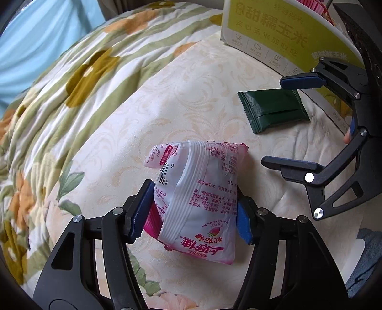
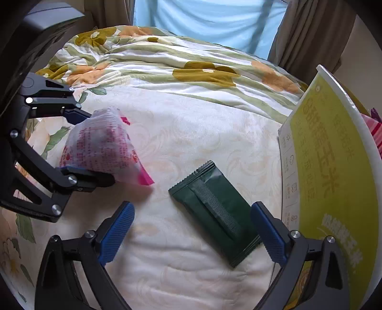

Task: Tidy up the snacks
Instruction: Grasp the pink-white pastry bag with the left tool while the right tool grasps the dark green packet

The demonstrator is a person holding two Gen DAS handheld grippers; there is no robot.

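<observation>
Snack packets on the bed, left claw gripping one

Bed (image 1: 203,78) covered with a cream sheet in a pale swirl pattern; a flowered quilt (image 1: 71,78) in green, mustard and orange lies bunched along its far side. Light blue curtain (image 2: 210,19) hangs behind the quilt, brown drape beside it.

Left claw (image 1: 191,214): clamped on a pink-and-white snack packet (image 1: 198,190). Both blue pads press into the packet's sides, and the film is creased and bulged between them. Packet printed with red text, a barcode and a strawberry picture. Seen from the right wrist, the same packet sits pinched between the two black fingers, its pink sealed edge pointing toward the bed's middle. Whether its underside touches the sheet, cannot tell.

Right claw (image 2: 193,231): jaws wide apart, nothing pressed between the pads. It points steeply down at a dark green packet (image 2: 214,209) lying flat on the sheet, seam side up, ends crimped. The green packet lies between the two blue pads, nearer the one on the right of the picture; contact with that pad cannot be told, and the other pad stands well clear.

Yellow-and-white cardboard box (image 2: 329,178) stands just beside the green packet, on the side away from the pink one. Pink-striped items show over its rim, too little visible to identify.

The two packets lie near each other, not touching.
</observation>
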